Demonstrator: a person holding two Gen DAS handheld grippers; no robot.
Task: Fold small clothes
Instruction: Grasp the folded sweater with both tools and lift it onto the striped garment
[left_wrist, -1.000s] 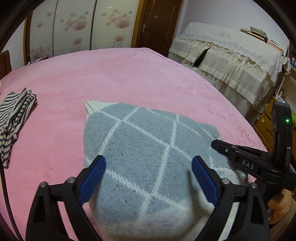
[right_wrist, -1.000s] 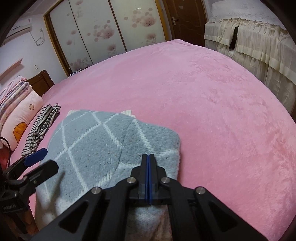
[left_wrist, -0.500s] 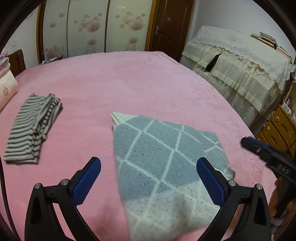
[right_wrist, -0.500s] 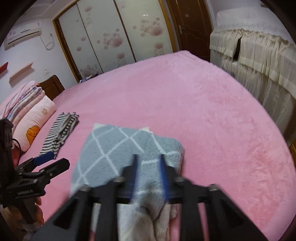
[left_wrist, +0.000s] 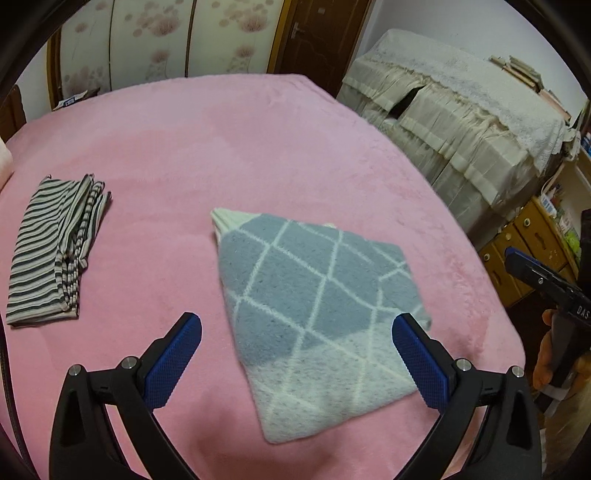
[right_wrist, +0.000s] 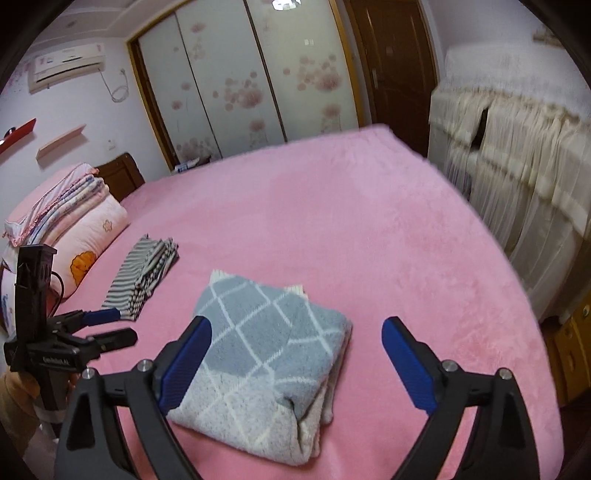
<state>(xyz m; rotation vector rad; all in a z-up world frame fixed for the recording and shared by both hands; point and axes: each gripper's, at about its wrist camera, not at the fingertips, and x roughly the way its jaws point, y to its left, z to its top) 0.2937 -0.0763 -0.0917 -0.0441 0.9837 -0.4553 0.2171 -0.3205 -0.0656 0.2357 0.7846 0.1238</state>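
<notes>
Sweater (left_wrist: 314, 310) lies folded on the pink bed (left_wrist: 229, 147), striped cloth (left_wrist: 51, 254) well apart. Left gripper (left_wrist: 295, 354) hangs wide open, empty. Right gripper (right_wrist: 295, 365) jaws are opening, apparently clear of the sweater.

left gripper (left_wrist: 295, 345): jaws wide, empty, above bed
sweater (left_wrist: 317, 314): folded, flat on pink bed (left_wrist: 258, 147)
striped garment (left_wrist: 51, 251): folded, well left of sweater

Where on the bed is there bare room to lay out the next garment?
Bare pink bed beyond the folded grey sweater toward the wardrobe, and right of it. Narrower strip between sweater and striped garment. Crowded by the pillows.
</notes>
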